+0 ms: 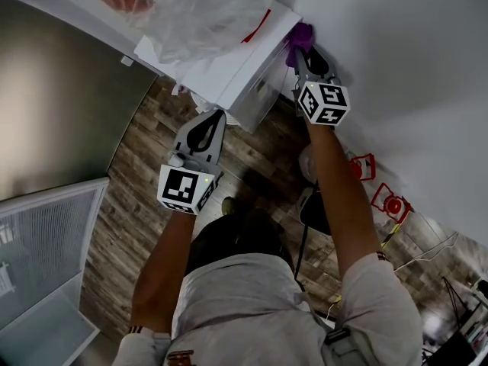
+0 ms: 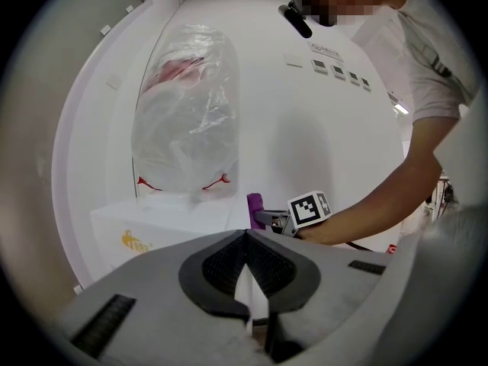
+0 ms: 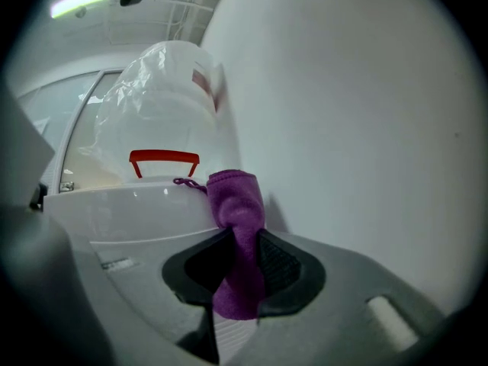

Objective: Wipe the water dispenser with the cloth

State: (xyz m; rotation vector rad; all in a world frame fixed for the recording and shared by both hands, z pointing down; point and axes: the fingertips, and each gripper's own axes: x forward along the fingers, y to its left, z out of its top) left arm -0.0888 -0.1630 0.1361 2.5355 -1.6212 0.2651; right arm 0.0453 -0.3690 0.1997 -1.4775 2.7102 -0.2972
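**A:** so where's the cloth right now?

**B:** the purple cloth (image 3: 238, 204) is pinched in the right gripper (image 3: 242, 239). The jaws are clamped on it, and its bunched end pokes out at the top corner of the white water dispenser (image 3: 130, 212), right beside the wall (image 3: 366, 128).

**A:** and the other one?

**B:** the left gripper (image 2: 245, 239) has its jaws together with nothing in them — it's held out in front of the dispenser, not touching it. There's a plastic-wrapped bottle (image 2: 187, 113) sitting on top.
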